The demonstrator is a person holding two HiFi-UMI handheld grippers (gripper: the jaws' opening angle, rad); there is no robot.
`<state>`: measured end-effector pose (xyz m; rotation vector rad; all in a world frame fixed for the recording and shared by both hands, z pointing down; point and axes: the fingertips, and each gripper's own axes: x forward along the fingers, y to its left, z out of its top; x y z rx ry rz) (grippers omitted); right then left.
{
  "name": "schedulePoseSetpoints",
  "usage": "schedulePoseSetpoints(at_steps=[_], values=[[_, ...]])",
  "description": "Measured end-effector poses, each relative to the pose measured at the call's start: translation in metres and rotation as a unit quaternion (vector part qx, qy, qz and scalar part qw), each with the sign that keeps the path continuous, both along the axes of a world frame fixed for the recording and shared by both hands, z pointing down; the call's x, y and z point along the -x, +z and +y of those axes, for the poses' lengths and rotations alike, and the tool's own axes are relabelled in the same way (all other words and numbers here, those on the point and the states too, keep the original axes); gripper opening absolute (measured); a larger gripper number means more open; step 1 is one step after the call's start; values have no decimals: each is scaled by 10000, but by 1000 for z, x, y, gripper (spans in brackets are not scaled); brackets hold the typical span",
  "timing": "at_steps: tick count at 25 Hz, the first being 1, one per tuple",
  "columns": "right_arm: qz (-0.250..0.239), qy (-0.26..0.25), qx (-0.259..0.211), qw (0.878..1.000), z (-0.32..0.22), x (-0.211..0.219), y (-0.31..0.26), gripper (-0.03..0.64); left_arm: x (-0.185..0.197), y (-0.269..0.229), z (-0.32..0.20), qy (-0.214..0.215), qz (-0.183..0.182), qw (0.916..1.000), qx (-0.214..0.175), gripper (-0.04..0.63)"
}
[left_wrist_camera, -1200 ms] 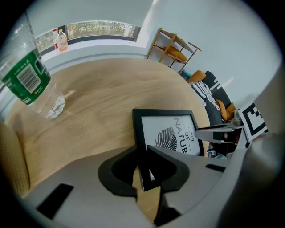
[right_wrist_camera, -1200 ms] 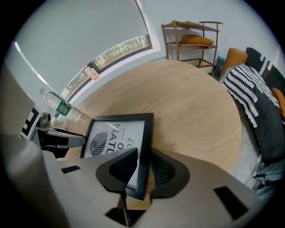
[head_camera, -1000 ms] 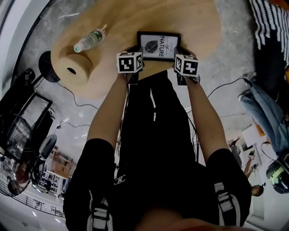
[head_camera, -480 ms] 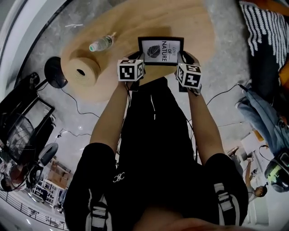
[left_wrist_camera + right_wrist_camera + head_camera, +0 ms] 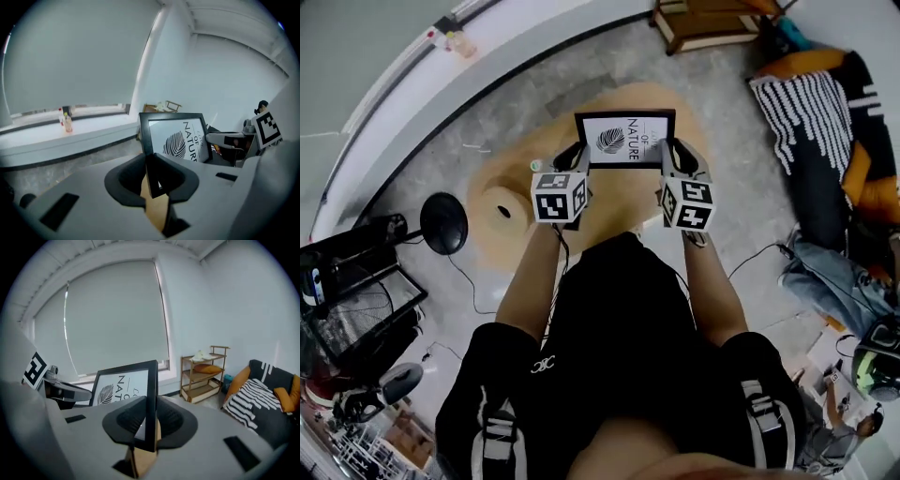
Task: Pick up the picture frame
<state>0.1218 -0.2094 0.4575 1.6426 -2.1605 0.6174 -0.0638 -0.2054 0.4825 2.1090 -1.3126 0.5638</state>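
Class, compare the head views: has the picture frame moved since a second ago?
Yes. The picture frame has risen off the wooden table, held between left gripper and right gripper.

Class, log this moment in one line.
left gripper: shut on picture frame | right gripper: just closed further, on frame | frame above table

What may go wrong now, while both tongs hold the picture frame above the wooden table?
1. The left tongs and right tongs each pinch only a thin edge of the picture frame; if one slips, the frame may swing or drop onto the table.
2. If the tongs move apart or twist unevenly, the frame may pull free.
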Motion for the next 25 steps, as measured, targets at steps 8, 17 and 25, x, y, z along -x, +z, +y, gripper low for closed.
schedulePoseSetpoints(at_steps=[8,17,25], values=[[75,-308,-1761,9839,-4,31,-180,86,30,-174,-11,-179,-11,9880,-1533,70],[-174,-213,-3045,9521,29,17,-315,84,19,-323,20,-135,36,9527,-3037,67],[-108,-180,-3508,9362,47,8,-351,83,10,-363,36,-89,56,9385,-3451,66]])
